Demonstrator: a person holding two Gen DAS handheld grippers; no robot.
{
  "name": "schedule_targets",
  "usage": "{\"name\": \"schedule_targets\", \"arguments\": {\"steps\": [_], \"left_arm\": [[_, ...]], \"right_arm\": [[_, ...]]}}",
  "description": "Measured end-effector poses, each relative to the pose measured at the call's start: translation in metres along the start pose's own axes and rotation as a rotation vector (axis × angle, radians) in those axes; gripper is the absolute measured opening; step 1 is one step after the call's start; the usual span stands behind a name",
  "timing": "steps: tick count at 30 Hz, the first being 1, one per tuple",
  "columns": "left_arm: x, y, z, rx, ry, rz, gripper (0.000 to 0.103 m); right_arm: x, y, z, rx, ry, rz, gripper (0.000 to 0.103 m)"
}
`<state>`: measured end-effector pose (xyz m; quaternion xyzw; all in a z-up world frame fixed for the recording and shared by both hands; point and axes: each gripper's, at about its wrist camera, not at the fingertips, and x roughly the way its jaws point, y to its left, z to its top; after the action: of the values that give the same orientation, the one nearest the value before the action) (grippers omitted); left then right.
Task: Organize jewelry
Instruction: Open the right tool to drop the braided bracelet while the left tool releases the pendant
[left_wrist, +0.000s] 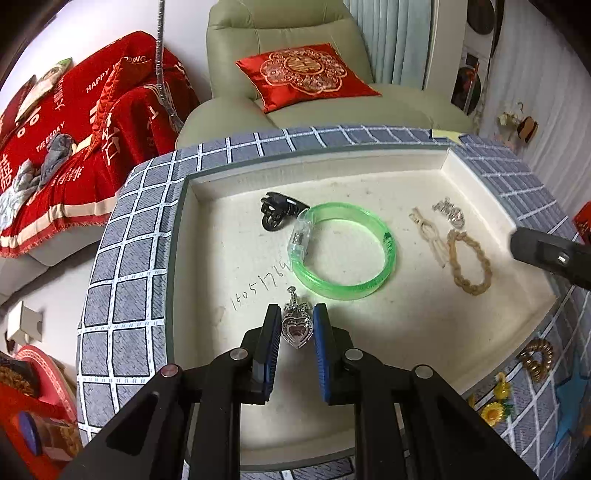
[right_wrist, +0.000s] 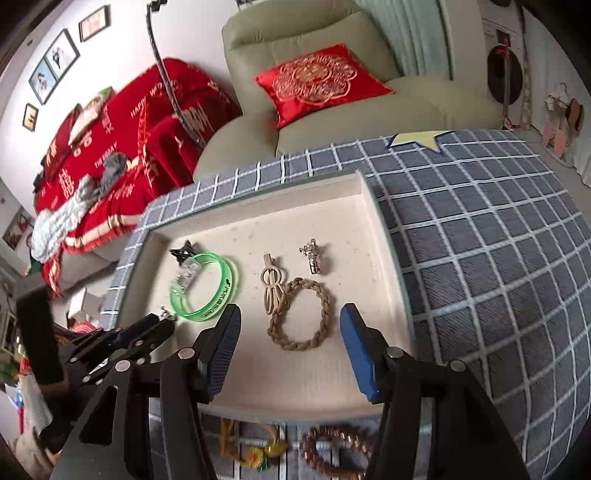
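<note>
A shallow cream tray (left_wrist: 207, 236) sits on a blue-grey checked cloth (right_wrist: 498, 258), with a pale green armchair (left_wrist: 280, 74) and its red cushion (left_wrist: 306, 75) behind.

The left gripper (left_wrist: 295, 325) points down over the tray's near edge and pinches a silver heart-shaped pendant (left_wrist: 296, 326) between its black and blue pads.

The right gripper (right_wrist: 290, 334) hovers above the tray with its jaws spread and nothing between them. A braided tan bracelet (right_wrist: 301, 314) lies flat on the tray below the gap, apart from both pads.

Just beyond the bracelet and touching it lies a beige looped hair clip (right_wrist: 272, 284). A small silver charm (right_wrist: 314, 256) lies near the tray's right wall. A clear green bangle (left_wrist: 343, 251) rests toward the tray's left, with a black claw clip (left_wrist: 277, 214) touching its far side.

On the cloth in front of the tray lie a brown bead bracelet (right_wrist: 332, 450) and a yellow flower ornament (right_wrist: 258, 454).
</note>
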<state>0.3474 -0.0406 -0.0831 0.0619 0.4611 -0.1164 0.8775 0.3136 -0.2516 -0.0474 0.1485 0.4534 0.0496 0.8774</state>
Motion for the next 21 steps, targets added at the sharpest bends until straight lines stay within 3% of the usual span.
{"name": "schedule_targets", "arguments": {"steps": [8,15,18,19,21], "left_arm": [[-0.002,-0.002,0.001,-0.004,-0.016,0.016,0.034],[-0.013,-0.005,0.004,-0.013,-0.048,0.007,0.034],[-0.024,-0.004,0.004,-0.022,-0.08,0.023,0.103],[-0.033,-0.003,0.003,-0.031,-0.126,0.04,0.103],[-0.041,-0.005,0.002,-0.018,-0.138,0.039,0.103]], "right_arm": [[-0.044,-0.02,-0.023,0.068,-0.054,0.007,0.061],[-0.053,-0.031,-0.04,0.085,-0.033,-0.003,0.061],[-0.053,-0.033,-0.046,0.081,-0.024,-0.011,0.062],[-0.053,-0.033,-0.048,0.079,-0.021,-0.012,0.068],[-0.056,-0.033,-0.053,0.082,-0.023,-0.011,0.082]]}}
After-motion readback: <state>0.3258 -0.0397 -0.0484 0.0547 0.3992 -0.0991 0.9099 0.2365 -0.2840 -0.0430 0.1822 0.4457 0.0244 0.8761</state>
